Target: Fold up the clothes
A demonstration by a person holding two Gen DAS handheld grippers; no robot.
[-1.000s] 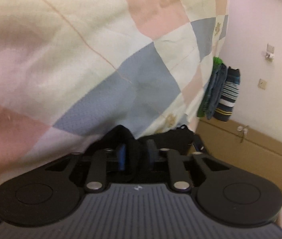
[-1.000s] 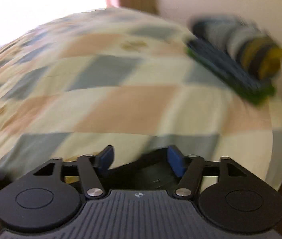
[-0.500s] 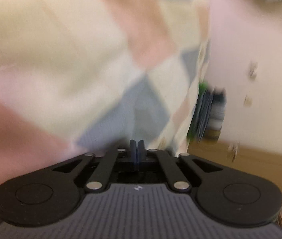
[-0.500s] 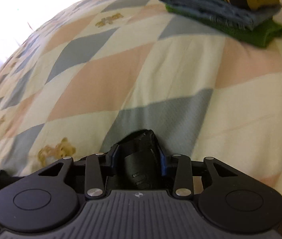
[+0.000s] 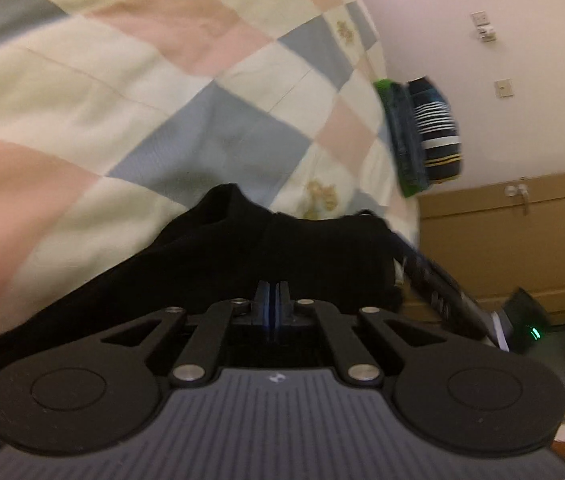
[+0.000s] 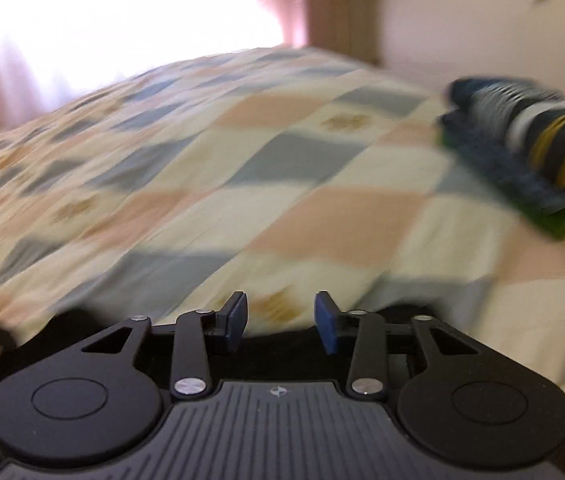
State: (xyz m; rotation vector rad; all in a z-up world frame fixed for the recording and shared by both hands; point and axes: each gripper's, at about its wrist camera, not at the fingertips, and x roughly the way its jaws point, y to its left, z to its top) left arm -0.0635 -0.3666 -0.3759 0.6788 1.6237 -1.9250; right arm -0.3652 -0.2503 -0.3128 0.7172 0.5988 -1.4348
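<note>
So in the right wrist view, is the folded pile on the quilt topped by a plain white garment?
No, the top of the folded pile is a navy striped garment with yellow at its end, over blue and green layers.

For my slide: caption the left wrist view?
Left gripper, shut, over a black garment on a checked quilt.

the left tongs [image 5: 272,300] are pressed fully together over a black garment [image 5: 242,256] spread on the checked bed [image 5: 162,80]; a folded stack [image 5: 422,136] sits near the bed's edge.
</note>
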